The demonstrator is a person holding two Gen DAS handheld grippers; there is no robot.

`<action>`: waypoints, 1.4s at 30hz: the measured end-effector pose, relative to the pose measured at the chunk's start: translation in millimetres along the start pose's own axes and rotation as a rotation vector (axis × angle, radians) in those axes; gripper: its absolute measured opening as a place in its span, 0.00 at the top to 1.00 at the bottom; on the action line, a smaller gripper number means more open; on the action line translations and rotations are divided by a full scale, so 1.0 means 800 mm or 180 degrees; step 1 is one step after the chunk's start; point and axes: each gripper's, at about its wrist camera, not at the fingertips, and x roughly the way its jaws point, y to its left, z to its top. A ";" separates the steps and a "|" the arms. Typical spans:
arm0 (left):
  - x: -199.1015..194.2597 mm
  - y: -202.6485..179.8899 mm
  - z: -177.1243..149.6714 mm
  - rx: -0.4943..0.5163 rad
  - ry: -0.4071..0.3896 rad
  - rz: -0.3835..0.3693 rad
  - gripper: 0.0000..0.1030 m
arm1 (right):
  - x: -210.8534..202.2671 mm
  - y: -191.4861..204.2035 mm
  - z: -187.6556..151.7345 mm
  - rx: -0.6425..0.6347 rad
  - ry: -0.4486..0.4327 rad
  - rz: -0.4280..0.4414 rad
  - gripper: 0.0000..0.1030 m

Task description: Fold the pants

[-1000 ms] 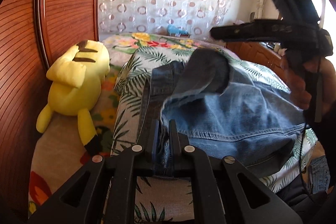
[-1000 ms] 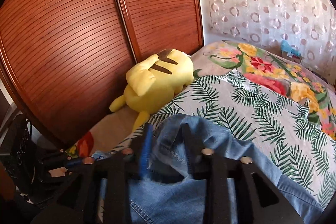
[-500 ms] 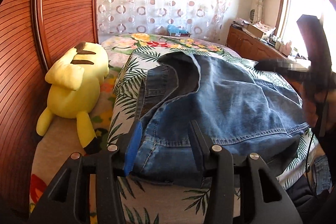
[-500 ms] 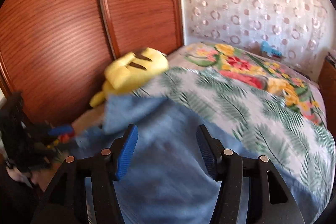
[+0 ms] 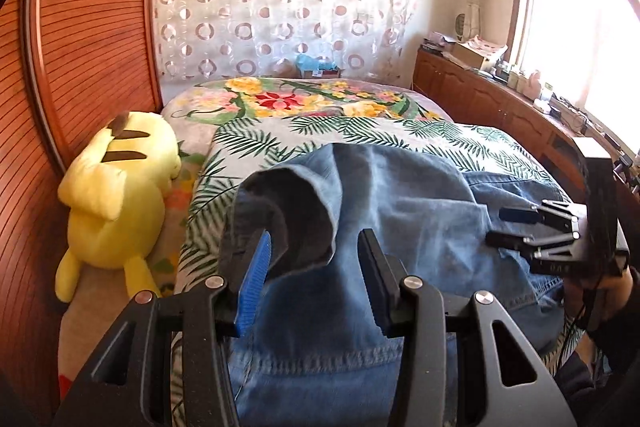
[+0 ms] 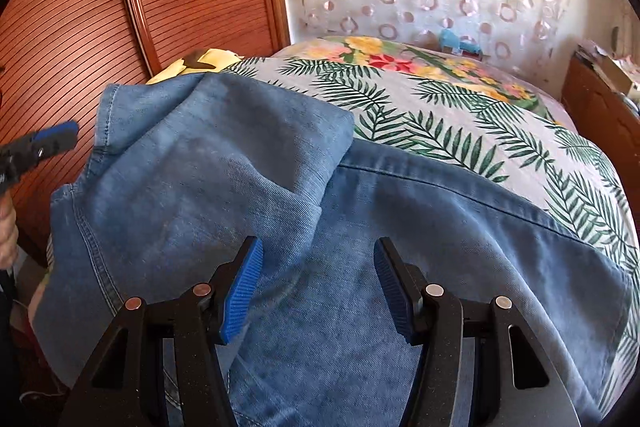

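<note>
While jaws gape, left gripper (image 5: 314, 247), right gripper (image 6: 318, 261) hover over pants (image 6: 280, 187) (folded).

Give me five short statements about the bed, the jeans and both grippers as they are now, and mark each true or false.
1. The left gripper has its jaws open. True.
2. The right gripper is clamped on the jeans. False: its jaws are open, above the denim.
3. A yellow plush toy lies beside the wooden wardrobe. True.
4. The jeans lie on a plain white sheet. False: the bedspread has green palm leaves.
5. The jeans hang off a chair. False: they lie on the bed.
</note>
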 end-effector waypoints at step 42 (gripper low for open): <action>0.013 -0.008 -0.030 0.0013 0.0130 0.0029 0.22 | -0.018 -0.014 -0.015 0.0117 -0.0004 0.0071 0.42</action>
